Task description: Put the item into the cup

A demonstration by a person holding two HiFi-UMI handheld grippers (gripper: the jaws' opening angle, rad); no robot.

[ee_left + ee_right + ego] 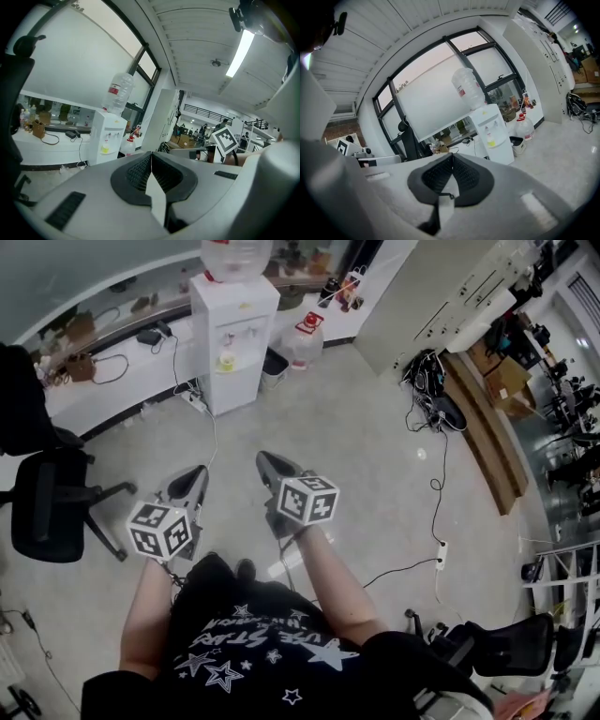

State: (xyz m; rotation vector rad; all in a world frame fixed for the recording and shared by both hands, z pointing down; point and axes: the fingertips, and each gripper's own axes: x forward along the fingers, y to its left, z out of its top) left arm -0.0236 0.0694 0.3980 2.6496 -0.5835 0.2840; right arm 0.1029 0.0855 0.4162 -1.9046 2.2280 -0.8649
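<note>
Above the office floor (375, 427), both pairs of jaws shut on nothing

Your left gripper (190, 479) and right gripper (270, 465) point toward the water dispenser (232, 338), empty. No cup or item shows in any view, so where they lie can't be told. Step forward carelessly and the loose cables (437, 486) could trip you.

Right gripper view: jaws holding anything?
No, the right gripper has its jaws shut, its black ribbed pads pressed together with nothing between them.
</note>
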